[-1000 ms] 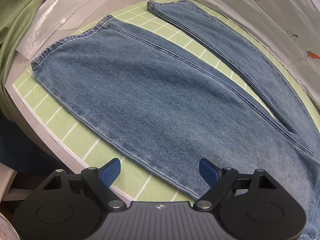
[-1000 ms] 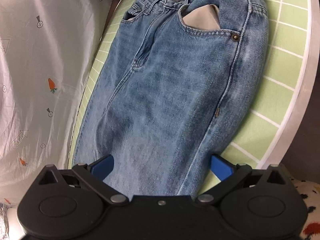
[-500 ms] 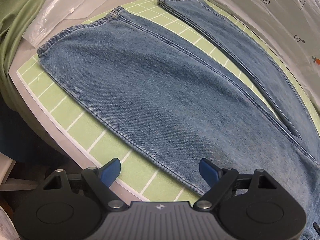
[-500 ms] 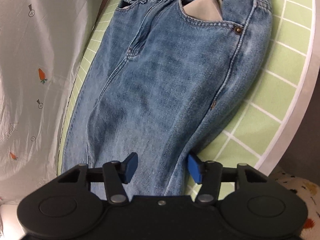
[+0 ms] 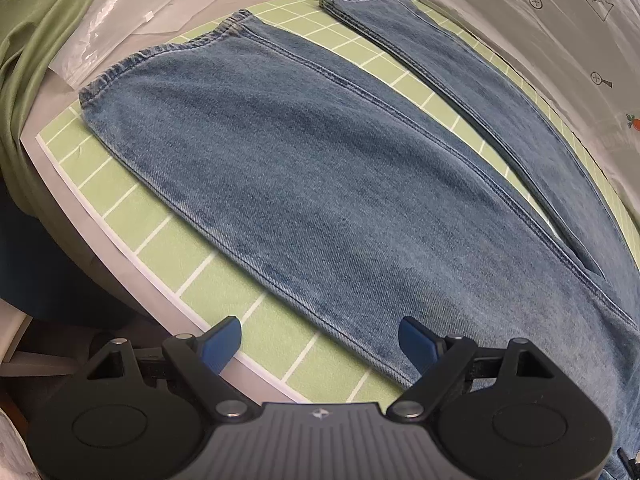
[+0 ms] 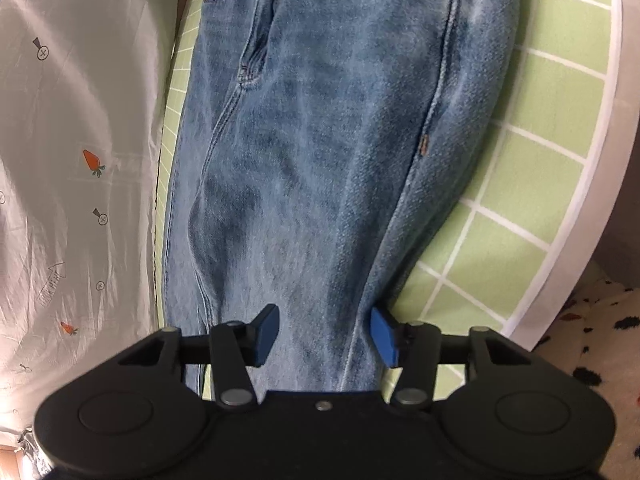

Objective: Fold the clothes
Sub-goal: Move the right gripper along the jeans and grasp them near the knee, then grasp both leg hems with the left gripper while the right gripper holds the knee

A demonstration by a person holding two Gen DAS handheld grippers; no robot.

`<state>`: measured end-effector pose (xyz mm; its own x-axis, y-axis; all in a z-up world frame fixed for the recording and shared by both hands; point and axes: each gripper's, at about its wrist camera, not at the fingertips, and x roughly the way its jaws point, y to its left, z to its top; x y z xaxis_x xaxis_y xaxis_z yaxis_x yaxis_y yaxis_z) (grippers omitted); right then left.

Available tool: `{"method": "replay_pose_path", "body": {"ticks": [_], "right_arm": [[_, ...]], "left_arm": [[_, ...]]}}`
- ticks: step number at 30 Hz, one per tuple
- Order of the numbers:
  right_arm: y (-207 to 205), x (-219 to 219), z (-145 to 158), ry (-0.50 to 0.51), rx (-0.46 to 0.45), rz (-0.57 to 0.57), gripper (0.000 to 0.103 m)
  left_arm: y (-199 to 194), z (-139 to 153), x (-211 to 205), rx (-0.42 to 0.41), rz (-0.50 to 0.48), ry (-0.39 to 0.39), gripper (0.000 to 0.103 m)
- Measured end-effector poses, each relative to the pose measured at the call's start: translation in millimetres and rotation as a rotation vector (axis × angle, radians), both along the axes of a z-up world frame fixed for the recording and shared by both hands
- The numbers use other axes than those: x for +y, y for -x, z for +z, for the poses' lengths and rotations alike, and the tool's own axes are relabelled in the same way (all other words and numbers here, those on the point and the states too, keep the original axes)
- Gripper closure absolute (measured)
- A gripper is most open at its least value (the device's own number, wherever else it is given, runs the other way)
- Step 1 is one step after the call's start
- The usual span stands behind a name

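Observation:
A pair of blue jeans lies flat on a green gridded mat, its two legs spread apart toward the far hems. My left gripper is open and empty, just over the near edge of the near leg. In the right wrist view the jeans' hip and thigh fill the frame. My right gripper is partly open, with its blue fingers either side of the jeans' outer seam edge near the mat. I cannot tell whether it touches the cloth.
A white carrot-print sheet lies along the far side of the mat and also shows in the left wrist view. Green cloth and clear plastic lie beyond the leg hems. The mat's white edge drops off on the right.
My right gripper has narrowed from wide open and moved forward and lower over the jeans' side seam. My left gripper has drawn back slightly, still open.

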<state>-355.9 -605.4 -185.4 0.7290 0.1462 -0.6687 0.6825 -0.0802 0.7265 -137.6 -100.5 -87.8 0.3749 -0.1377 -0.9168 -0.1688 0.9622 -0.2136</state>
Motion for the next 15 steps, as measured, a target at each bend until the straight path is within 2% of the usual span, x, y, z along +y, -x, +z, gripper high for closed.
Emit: {"method": "replay_pose_path", "body": {"ticks": [2,4,8,15], "right_arm": [[4.9,0.7,-6.5,-0.039,0.011,-0.018,0.084],[8.9,-0.5,-9.3,-0.057,0.009,-0.033,0.089],[7.1,-0.2,-3.9,-0.029,0.000,-0.020,0.098],[-5.3,-3.9,18.0,0.042,-0.137,-0.043,0.099]], "left_arm": [[1.1,0.4,0.9,0.000,0.004,0.007,0.017],[2.2,0.8,1.7,0.001,0.008,0.013,0.017],[3.6,1.2,5.0,0.004,0.024,0.029,0.017],[8.2,0.7,16.9,0.008,0.079,0.082,0.017]]}}
